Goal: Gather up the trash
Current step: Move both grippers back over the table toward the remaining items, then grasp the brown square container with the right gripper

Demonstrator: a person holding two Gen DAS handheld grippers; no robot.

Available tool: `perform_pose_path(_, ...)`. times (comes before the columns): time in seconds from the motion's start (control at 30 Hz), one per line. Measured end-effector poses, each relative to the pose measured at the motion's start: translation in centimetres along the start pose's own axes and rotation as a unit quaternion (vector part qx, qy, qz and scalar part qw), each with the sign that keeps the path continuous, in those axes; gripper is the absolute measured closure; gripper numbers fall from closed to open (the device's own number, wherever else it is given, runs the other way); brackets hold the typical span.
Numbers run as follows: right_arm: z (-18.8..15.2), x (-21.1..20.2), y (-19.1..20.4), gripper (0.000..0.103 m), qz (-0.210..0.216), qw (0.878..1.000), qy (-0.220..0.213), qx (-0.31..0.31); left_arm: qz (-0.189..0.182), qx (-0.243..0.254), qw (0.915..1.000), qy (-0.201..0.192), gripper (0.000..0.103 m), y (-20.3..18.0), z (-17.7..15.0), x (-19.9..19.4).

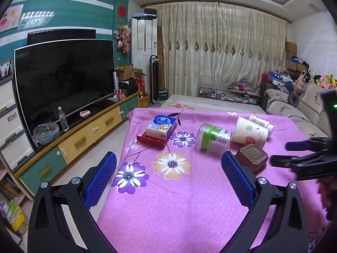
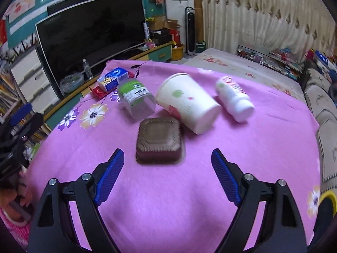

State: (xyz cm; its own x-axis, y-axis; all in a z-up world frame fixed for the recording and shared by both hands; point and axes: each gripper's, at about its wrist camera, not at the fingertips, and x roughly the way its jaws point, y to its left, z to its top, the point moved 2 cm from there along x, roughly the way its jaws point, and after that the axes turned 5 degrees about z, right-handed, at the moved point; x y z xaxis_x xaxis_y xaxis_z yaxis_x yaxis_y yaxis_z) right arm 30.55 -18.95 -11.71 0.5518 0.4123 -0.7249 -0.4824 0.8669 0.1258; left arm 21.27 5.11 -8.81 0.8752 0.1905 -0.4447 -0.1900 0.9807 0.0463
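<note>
Lying on the pink cloth (image 2: 263, 143): one brown tray (image 2: 160, 140), one cup (image 2: 187, 103), two bottles (image 2: 135, 98); both jaws wide.

On the surface (image 2: 263, 147): tray (image 2: 160, 140) near me, jar (image 2: 135, 99) far-left of it, cup (image 2: 187, 103) right of jar, bottle (image 2: 234, 99) rightmost.

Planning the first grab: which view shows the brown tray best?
Right wrist: the brown tray lies whole, centred ahead of the open right gripper. In the left wrist view, the left gripper's finger hides part of it.
</note>
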Motion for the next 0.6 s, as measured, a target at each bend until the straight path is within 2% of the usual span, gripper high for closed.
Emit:
perform_pose_path(0.33, 1.2, 4.4, 0.8, 0.025, -0.007, 1.000, 0.025, -0.002, 0.001, 0.010, 0.9999, -0.005, 0.005, -0.6, -0.2, -0.3)
perform_pose_path(0.43, 1.2, 5.0, 0.5, 0.034, -0.010, 1.000, 0.029, -0.002, 0.000, 0.013, 0.9999, -0.003, 0.005, -0.9, -0.3, -0.2)
perform_pose_path(0.53, 0.9, 5.7, 0.5, 0.035, -0.010, 0.999, 0.036, -0.002, 0.000, 0.015, 0.9999, -0.002, 0.005, -1.1, -0.3, -0.1)
perform_pose_path(0.6, 0.7, 5.9, 0.5, 0.046, -0.010, 0.999, 0.037, -0.003, 0.001, 0.016, 0.9999, -0.001, 0.005, -1.0, -0.4, -0.1)
